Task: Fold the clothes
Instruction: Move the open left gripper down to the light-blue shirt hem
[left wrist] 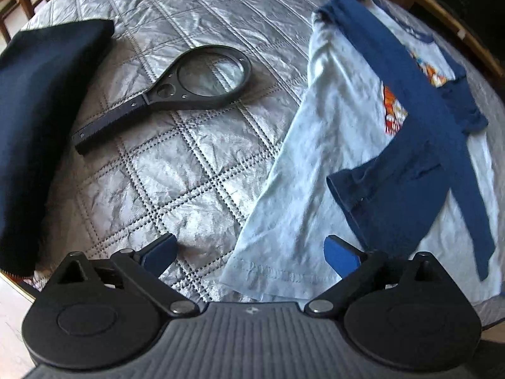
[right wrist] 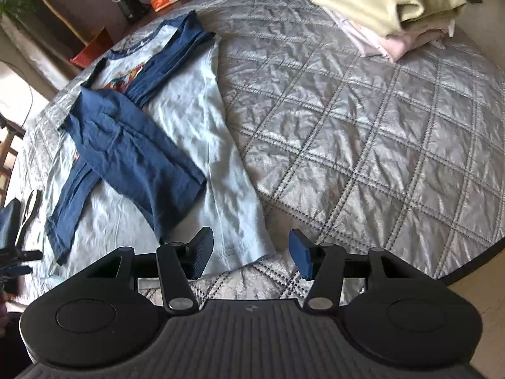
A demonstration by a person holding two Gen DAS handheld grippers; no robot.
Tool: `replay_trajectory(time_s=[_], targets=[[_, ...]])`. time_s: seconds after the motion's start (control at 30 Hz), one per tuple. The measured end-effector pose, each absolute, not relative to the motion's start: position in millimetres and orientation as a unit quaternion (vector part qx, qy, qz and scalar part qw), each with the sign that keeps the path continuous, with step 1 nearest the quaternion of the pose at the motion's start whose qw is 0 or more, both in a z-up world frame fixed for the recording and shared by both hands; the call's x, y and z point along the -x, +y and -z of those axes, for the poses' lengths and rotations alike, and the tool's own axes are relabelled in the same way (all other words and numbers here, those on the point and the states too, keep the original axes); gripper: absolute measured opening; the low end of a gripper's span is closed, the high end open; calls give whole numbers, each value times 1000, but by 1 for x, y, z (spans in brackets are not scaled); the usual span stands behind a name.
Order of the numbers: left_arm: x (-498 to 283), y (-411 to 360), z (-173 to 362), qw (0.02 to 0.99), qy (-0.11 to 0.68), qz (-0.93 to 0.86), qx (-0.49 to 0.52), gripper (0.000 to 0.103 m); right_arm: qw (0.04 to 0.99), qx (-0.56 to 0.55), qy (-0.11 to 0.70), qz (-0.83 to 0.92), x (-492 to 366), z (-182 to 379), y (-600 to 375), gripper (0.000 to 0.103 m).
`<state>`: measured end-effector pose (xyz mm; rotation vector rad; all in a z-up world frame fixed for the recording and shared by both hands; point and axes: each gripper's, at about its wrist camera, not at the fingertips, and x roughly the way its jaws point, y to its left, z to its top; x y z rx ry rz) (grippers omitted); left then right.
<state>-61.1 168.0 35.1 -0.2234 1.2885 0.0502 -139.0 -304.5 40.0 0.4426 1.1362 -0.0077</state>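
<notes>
A light blue shirt [left wrist: 318,170] with dark blue long sleeves [left wrist: 407,88] and an orange print lies flat on the grey quilted cover. Both sleeves are folded across its front. My left gripper [left wrist: 252,252] is open and empty, low over the shirt's near left hem corner. The shirt also shows in the right wrist view [right wrist: 195,120], with a dark blue sleeve [right wrist: 135,154] across it. My right gripper [right wrist: 252,251] is open and empty, its jaws standing either side of the shirt's near right hem corner.
A black magnifying glass [left wrist: 176,91] lies on the quilt [left wrist: 164,164] left of the shirt. A folded dark navy garment [left wrist: 34,101] sits at the far left edge. A stack of folded cream and pink cloth [right wrist: 394,9] sits at the back right. Chairs and shelves surround the table.
</notes>
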Motion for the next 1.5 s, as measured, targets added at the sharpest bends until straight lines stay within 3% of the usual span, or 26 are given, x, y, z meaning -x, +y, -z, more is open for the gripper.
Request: replay_trajectory(time_s=[0.13, 0.37, 0.57, 0.7, 0.77, 1.03, 1.1, 1.17, 1.23, 1.33, 1.43, 1.5], targets=[[60, 155, -34, 794, 604, -37, 61, 93, 815, -214, 538, -2, 136, -38, -303, 60], [58, 152, -32, 790, 608, -44, 59, 102, 807, -218, 548, -15, 134, -33, -300, 60], [59, 146, -33, 792, 606, -53, 51, 97, 798, -246, 550, -8, 132, -29, -307, 61], [61, 142, -36, 798, 599, -47, 39, 88, 800, -241, 549, -5, 130, -29, -303, 62], [61, 142, -37, 800, 597, -47, 40, 87, 815, -242, 526, 14, 133, -35, -306, 54], [63, 136, -35, 800, 598, -40, 32, 90, 826, -186, 531, 30, 131, -37, -291, 54], [63, 136, -35, 800, 597, -40, 32, 91, 822, -183, 539, 29, 127, -34, -288, 56], [63, 135, -35, 801, 597, -40, 32, 91, 816, -167, 554, 16, 123, -30, -282, 73], [64, 135, -35, 803, 595, -37, 30, 89, 819, -123, 561, 5, 121, -30, -270, 76], [65, 133, -37, 808, 588, -32, 25, 83, 823, -63, 564, 22, 122, -30, -255, 62], [67, 132, -38, 812, 583, -27, 21, 77, 824, -51, 564, 28, 123, -31, -254, 55], [68, 131, -40, 815, 578, -24, 18, 67, 826, -45, 561, 23, 124, -32, -253, 44]])
